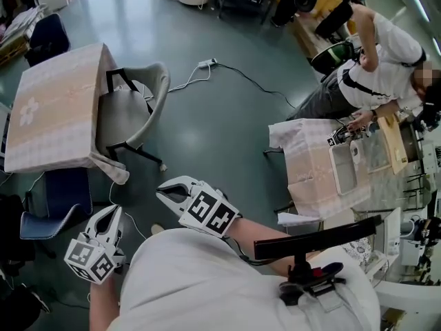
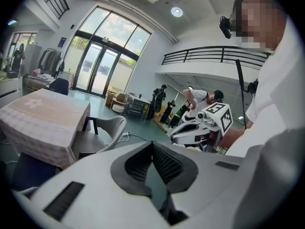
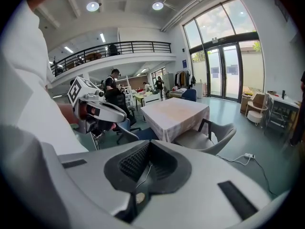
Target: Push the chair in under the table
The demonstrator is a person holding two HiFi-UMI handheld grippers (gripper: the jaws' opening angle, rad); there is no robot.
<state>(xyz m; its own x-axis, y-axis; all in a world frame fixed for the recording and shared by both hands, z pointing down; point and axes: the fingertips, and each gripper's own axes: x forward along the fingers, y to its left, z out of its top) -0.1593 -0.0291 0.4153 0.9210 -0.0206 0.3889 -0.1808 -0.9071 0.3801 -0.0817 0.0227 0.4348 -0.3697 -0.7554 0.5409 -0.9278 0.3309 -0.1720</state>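
A grey shell chair point(image 1: 131, 109) with black legs stands pulled out at an angle from the right side of a square table point(image 1: 55, 109) under a pale pink cloth. Both grippers hang in the air over the green floor, well short of the chair, and touch nothing. My left gripper point(image 1: 114, 211) is shut and empty, below the table's near corner. My right gripper point(image 1: 160, 193) is also shut and empty, a little nearer the chair. The left gripper view has the chair point(image 2: 102, 132) and table point(image 2: 43, 118) at left beyond the closed tips. In the right gripper view, chair point(image 3: 209, 137) and table point(image 3: 174, 113) lie ahead.
A white power strip point(image 1: 207, 63) with a trailing cable lies on the floor behind the chair. A blue chair point(image 1: 55, 205) sits at the table's near side. At right a person point(image 1: 372, 67) bends over a second clothed table point(image 1: 310, 164).
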